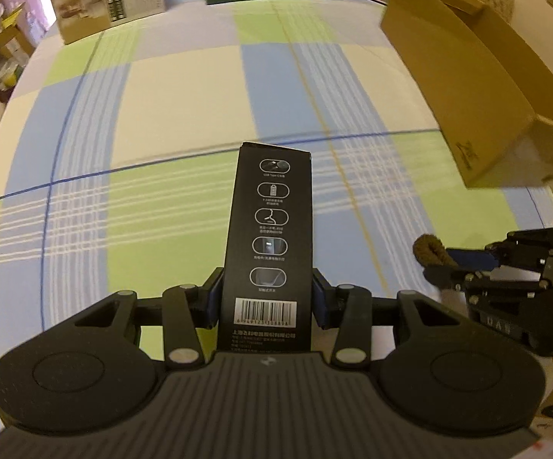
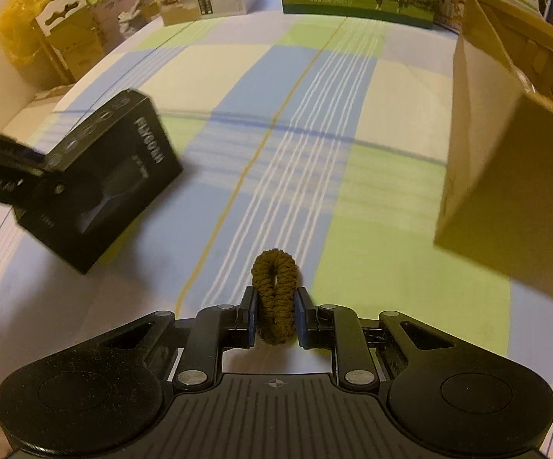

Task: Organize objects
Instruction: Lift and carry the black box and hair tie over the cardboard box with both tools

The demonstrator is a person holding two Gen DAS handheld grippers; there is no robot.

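Left gripper (image 1: 268, 300) clamps a black product box (image 1: 268, 244) by its long sides, above the plaid bedsheet (image 1: 169, 91); an open cardboard box (image 1: 467, 88) sits at the right edge. From the right wrist, the right gripper (image 2: 275, 315) pinches a brown hair scrunchie (image 2: 275, 298) over the sheet, the black box left, the cardboard box right.

Each hand-held gripper (image 1: 268, 298) (image 2: 275, 315) is black plastic, with blue pads (image 2: 252, 321) on its fingers, round silver screws (image 2: 192, 376) and a ribbed grey base.
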